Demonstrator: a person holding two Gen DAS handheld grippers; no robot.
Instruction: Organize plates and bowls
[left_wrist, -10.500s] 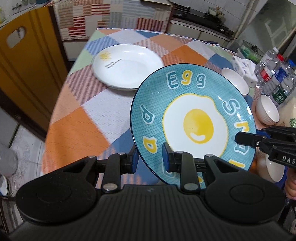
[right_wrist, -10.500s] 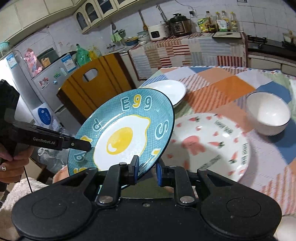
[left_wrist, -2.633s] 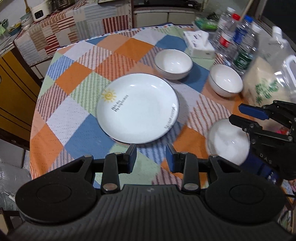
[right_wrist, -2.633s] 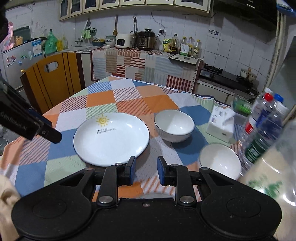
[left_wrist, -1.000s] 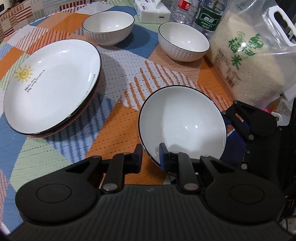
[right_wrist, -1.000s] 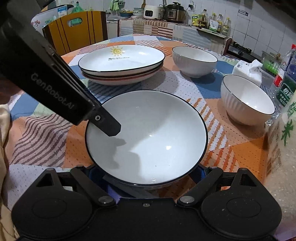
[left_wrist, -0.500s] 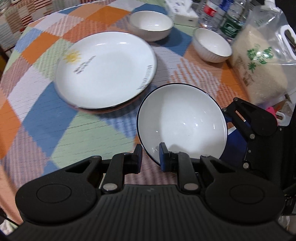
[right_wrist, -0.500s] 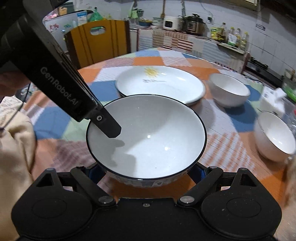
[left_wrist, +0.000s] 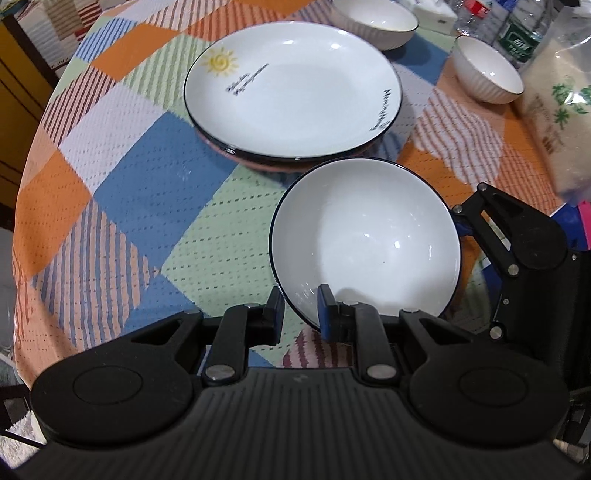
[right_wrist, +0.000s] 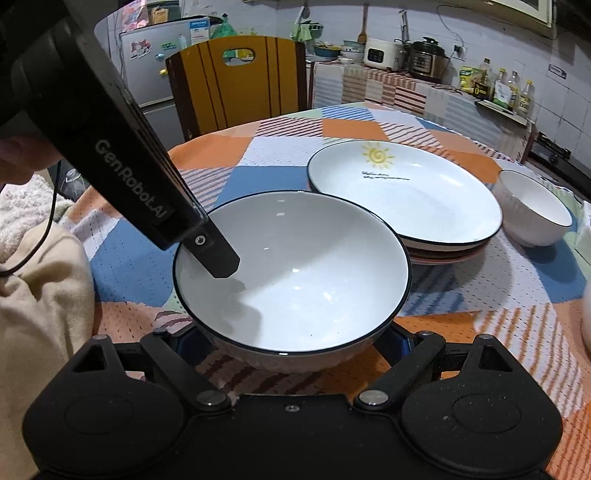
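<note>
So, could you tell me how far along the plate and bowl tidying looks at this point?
The plates look done: the sun plate tops a stack on the checked tablecloth. In hand is one white bowl, with the left gripper pinching its rim and the right gripper clamped around its body. Left are the two ribbed bowls, separate beyond the stack; all three bowls remain unstacked.

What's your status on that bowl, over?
Left gripper pinching the bowl rim, right gripper cradling its sides. Bowl held beside the plate stack. Nothing in the way.
</note>
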